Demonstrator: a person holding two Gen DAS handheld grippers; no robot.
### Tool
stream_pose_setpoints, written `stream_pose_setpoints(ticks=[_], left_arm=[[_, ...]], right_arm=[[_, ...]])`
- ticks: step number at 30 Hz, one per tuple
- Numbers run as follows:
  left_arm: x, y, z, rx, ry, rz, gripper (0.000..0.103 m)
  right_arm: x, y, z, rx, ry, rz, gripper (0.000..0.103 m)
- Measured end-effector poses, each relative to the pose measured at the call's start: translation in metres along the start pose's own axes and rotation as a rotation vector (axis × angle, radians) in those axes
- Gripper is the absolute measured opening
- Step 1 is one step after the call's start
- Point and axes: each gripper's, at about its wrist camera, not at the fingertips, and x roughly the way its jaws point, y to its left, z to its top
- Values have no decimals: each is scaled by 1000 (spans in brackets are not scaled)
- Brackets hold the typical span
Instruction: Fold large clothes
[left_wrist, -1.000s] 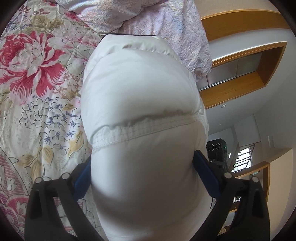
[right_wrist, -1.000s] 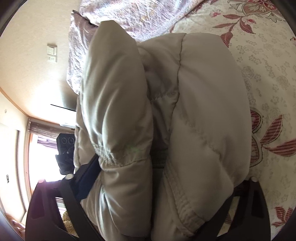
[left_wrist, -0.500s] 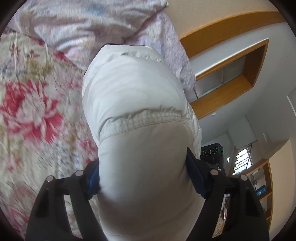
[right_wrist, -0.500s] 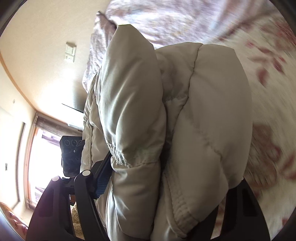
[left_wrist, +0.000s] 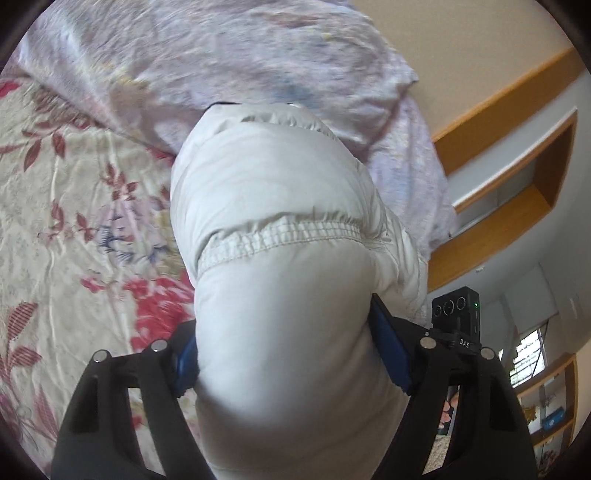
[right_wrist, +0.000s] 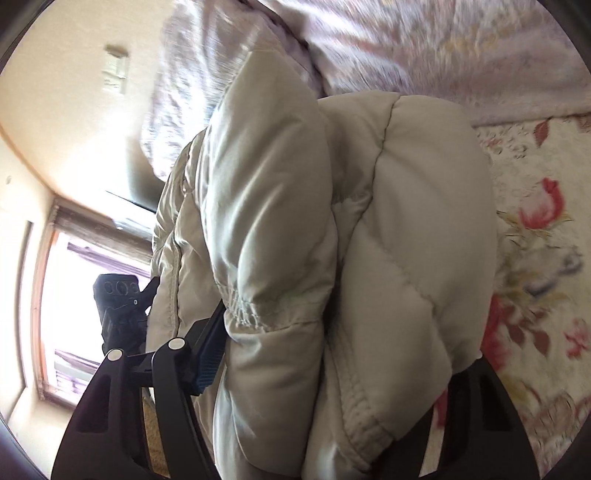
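Jacket, pale and puffy, is bunched between both my claws and held up off the bed. Left claw is clenched on a thick padded roll; right claw is clenched on a doubled fold with a cuff seam. From each claw the bulk runs straight ahead along the fingers, toward the pillow. Bed lies to the left of the left claw and the right of the right one. Judgement: next move lowers it flat; neither claw looks nearer.

Both tools are clamped on the puffy jacket, the left tool gripping one bundle, the right tool squeezing a thicker wad.
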Motion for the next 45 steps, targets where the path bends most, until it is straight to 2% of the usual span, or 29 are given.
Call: stream_pose_setpoints(ticks=[5,8,10,11,12,13,14,17,18,21,23,26,29,30,32,34,35,36,41,45], left_arm=[[2,16,-3,33,-27,32,79],[7,18,-5,37,-24,65,84],[12,15,-5,50,-33,97,86],[14,14,-6,63,-42,120,89],[16,13,-6,67,-44,138,90],[17,10,-4,72,-43,153,92],[15,6,-3,94,-46,176,92],[-1,-14,-4,191,-73,264,92],[-11,-23,-4,229,-93,293,92],[-36,-41,-6,314,-160,332,101],[-48,-55,-9,371,-194,369,101],[-44,-73,-14,428,-174,442,101],[-31,-83,-22,471,-132,521,101],[-27,-85,-24,483,-128,546,101],[-21,-87,-28,500,-128,580,101],[-18,-89,-29,509,-134,597,101],[-18,-90,-29,512,-139,600,101],[-18,-91,-29,513,-145,601,101],[-13,-90,-23,500,-161,611,101],[-1,-79,-20,475,-138,603,101]], right_arm=[[10,-2,8,-18,-23,-16,68],[11,-11,6,15,-20,-4,68],[17,-12,4,49,-26,6,72],[20,-18,3,65,-35,1,78],[22,-22,1,69,-42,-19,89],[23,-23,0,68,-47,-53,95],[23,-22,-3,58,-55,-77,97],[4,-7,-13,23,-78,-158,97],[-9,1,-17,-10,-101,-210,98],[-51,30,-27,-108,-232,-391,98],[-69,52,-33,-165,-307,-447,99],[-69,84,-41,-249,-355,-483,99],[-46,114,-49,-346,-395,-544,98],[-44,111,-48,-370,-406,-550,98],[-35,119,-41,-394,-424,-556,97],[-24,126,-37,-398,-429,-557,85],[-18,128,-34,-396,-422,-554,72],[-16,128,-32,-396,-418,-558,65],[-2,133,-22,-436,-434,-601,59],[9,128,-16,-458,-446,-654,58]])
